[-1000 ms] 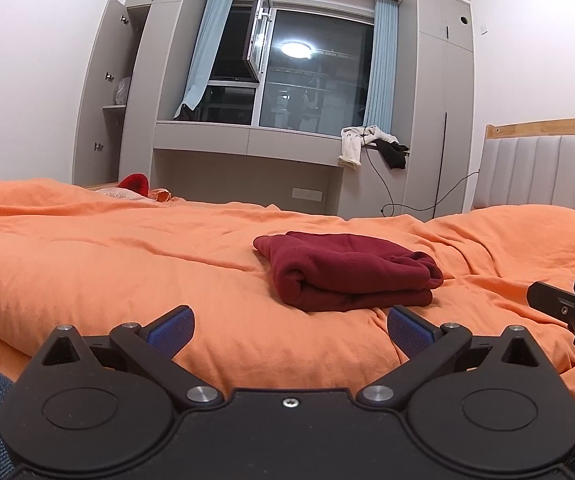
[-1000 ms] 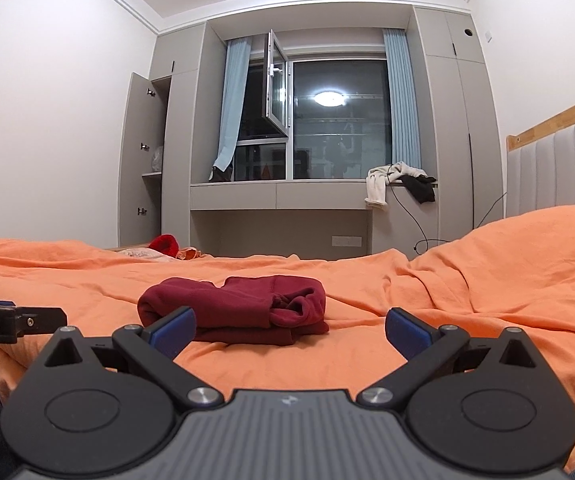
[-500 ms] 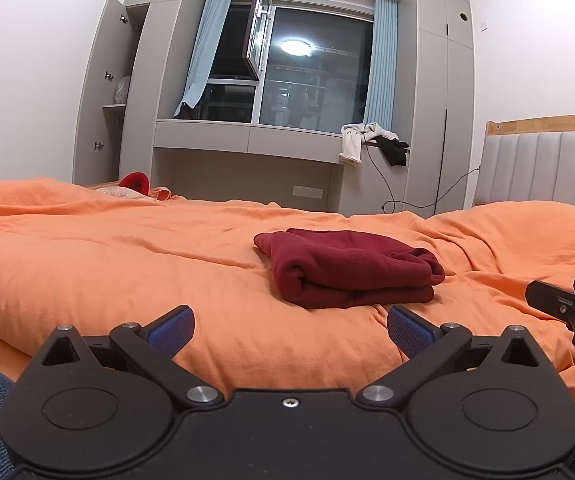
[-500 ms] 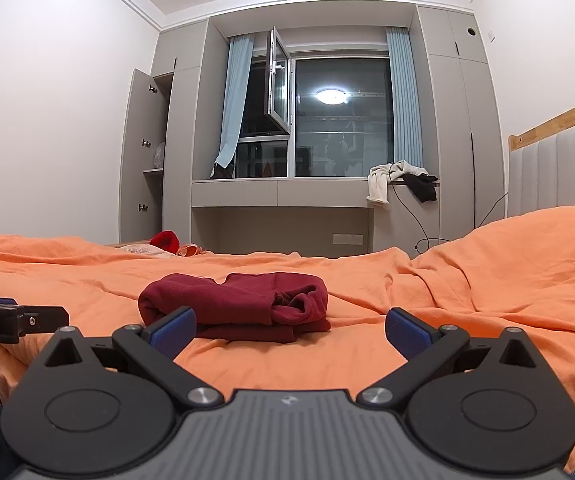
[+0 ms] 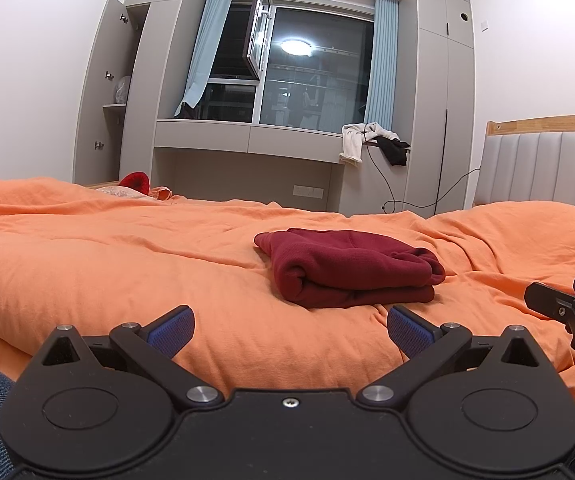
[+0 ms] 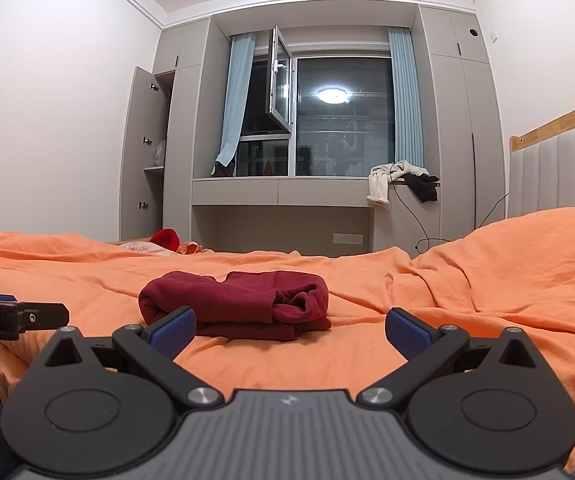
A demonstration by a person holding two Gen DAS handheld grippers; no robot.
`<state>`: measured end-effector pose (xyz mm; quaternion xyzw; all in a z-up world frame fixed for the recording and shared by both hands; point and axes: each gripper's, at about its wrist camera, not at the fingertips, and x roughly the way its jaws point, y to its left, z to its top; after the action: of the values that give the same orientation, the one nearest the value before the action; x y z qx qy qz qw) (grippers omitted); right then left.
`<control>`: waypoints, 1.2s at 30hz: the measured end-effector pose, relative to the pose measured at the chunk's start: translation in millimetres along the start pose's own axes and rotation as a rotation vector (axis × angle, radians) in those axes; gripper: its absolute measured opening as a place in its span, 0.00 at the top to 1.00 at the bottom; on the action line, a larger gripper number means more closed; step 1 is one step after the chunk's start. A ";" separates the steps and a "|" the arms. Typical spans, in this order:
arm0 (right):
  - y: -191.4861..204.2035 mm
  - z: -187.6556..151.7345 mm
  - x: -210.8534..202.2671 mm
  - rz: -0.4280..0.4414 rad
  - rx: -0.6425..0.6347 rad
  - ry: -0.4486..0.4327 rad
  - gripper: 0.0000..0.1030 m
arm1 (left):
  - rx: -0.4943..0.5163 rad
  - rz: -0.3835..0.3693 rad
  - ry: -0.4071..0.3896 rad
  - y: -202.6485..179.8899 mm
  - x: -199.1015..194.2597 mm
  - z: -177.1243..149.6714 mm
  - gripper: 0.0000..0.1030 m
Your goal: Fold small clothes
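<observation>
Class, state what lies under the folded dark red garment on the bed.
The folded dark red garment rests directly on the orange duvet. Anything beneath the duvet, or tucked inside the folds, is hidden.

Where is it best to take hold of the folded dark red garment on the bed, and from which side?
Probably grip the dark red garment at its rolled fold edge, nearest the left gripper, coming low from the front. That edge is thick and rounded; the opposite end shows loose bunched layers that could pull apart.
</observation>
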<state>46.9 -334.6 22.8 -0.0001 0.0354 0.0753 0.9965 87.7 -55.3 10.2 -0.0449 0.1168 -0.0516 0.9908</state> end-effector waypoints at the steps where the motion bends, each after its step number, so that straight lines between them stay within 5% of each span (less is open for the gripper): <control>1: 0.0 0.1 0.0 0.000 0.000 0.000 0.00 | 0.000 0.000 0.000 0.0 0.0 0.1 0.01; 19: 0.8 0.9 -0.4 0.000 -0.001 0.001 0.00 | 0.003 0.003 0.001 -0.1 -0.4 0.7 0.01; 26: 1.2 1.2 -0.5 0.000 -0.002 0.001 0.00 | 0.053 0.109 0.049 -3.2 8.1 -6.6 0.01; 36: 0.5 0.2 -0.7 0.001 -0.003 0.003 0.00 | 0.085 0.107 0.049 -5.4 4.0 -8.6 0.01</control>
<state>46.2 -334.2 23.1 -0.0018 0.0367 0.0760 0.9964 89.1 -61.7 1.5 0.0051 0.1410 -0.0044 0.9900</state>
